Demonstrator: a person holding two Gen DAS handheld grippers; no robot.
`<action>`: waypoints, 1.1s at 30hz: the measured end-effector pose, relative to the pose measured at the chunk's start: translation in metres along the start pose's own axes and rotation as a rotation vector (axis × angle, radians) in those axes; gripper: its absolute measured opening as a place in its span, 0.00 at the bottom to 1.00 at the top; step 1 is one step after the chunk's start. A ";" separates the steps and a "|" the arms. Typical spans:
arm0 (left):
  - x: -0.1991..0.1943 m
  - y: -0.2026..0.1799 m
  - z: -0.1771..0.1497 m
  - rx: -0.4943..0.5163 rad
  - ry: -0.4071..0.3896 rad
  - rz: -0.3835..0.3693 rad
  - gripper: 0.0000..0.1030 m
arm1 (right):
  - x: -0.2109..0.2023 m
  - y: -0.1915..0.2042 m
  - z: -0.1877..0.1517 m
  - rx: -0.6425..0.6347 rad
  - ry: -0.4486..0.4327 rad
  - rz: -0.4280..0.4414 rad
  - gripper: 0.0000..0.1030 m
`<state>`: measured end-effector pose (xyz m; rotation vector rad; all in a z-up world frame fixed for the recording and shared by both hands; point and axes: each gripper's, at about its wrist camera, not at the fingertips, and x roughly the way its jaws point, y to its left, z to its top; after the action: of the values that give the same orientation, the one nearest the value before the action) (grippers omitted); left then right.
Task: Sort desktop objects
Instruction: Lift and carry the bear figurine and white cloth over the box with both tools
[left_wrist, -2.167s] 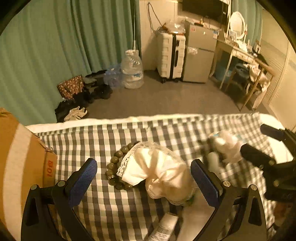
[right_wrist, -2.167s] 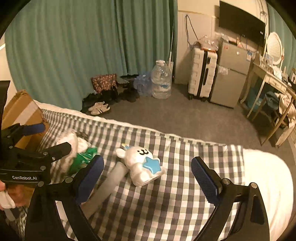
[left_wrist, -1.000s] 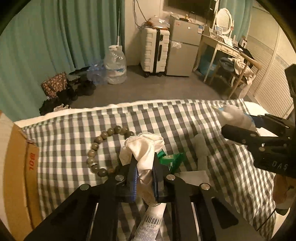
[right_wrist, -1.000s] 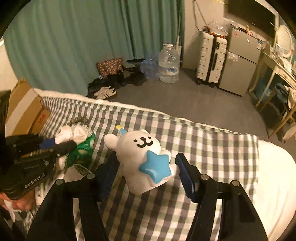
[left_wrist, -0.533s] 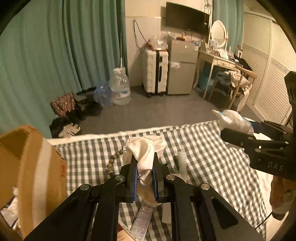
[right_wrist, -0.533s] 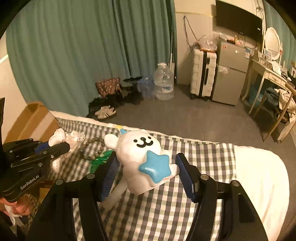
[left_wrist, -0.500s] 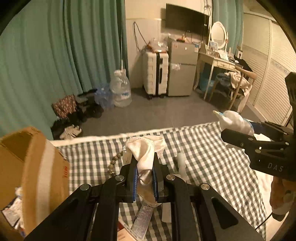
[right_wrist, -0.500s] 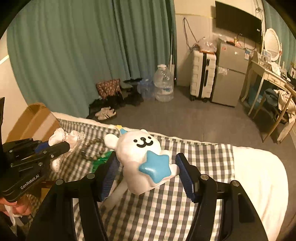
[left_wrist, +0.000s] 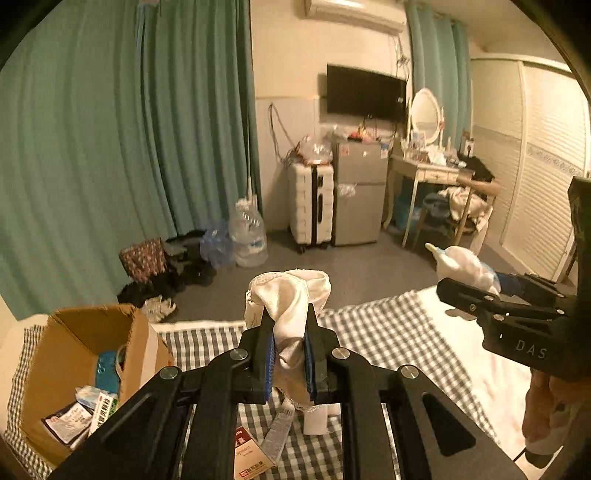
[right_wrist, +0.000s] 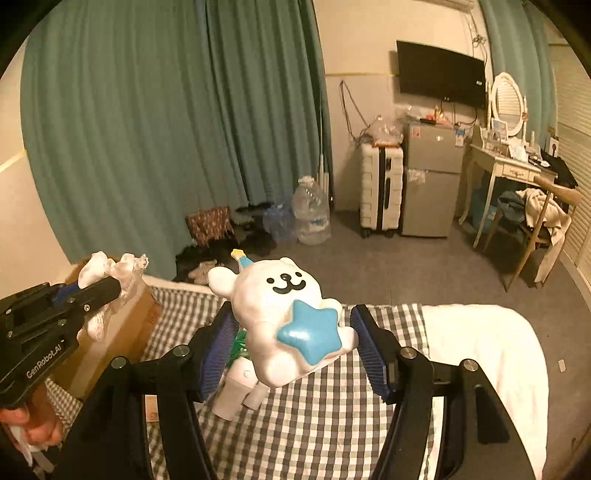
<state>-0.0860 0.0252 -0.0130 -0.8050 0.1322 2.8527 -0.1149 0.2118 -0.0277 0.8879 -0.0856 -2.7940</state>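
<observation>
The bed (left_wrist: 388, 332), covered in a checked cloth, is lying below both of your grippers and is bearing the loose items. At its left edge the open cardboard box (left_wrist: 74, 354) is standing with packets and a small carton inside it.

Your right gripper (right_wrist: 291, 332) is holding the white bear toy (right_wrist: 280, 306) clear above the checked cloth, the fingers (right_wrist: 216, 354) pressing on its two flanks and the blue star on its front facing the camera. In the left wrist view the same toy is showing at the right, well apart from the box.

Your left gripper (left_wrist: 290, 354) is clenching the white lace-edged cloth (left_wrist: 288, 306), the fingers (left_wrist: 267, 358) nearly closed with only the fabric between them; the cloth is bunching above the tips and hanging below them, raised off the bed and to the right of the box.

Beneath it a white tube (left_wrist: 277, 432), a printed packet (left_wrist: 249, 454) and a small white container (left_wrist: 316, 421) are lying on the checked cloth.
</observation>
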 end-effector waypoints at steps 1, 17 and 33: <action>-0.006 -0.001 0.003 -0.002 -0.007 0.004 0.12 | -0.008 0.001 0.002 0.005 -0.016 0.011 0.61; -0.068 0.017 0.007 -0.056 0.028 0.087 0.12 | -0.059 0.036 0.007 0.109 -0.105 0.087 0.61; -0.098 0.111 -0.003 -0.119 0.001 0.159 0.13 | -0.075 0.130 0.017 0.033 -0.180 0.114 0.61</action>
<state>-0.0236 -0.0983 0.0406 -0.8549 0.0275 3.0337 -0.0417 0.1006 0.0435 0.6155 -0.2033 -2.7658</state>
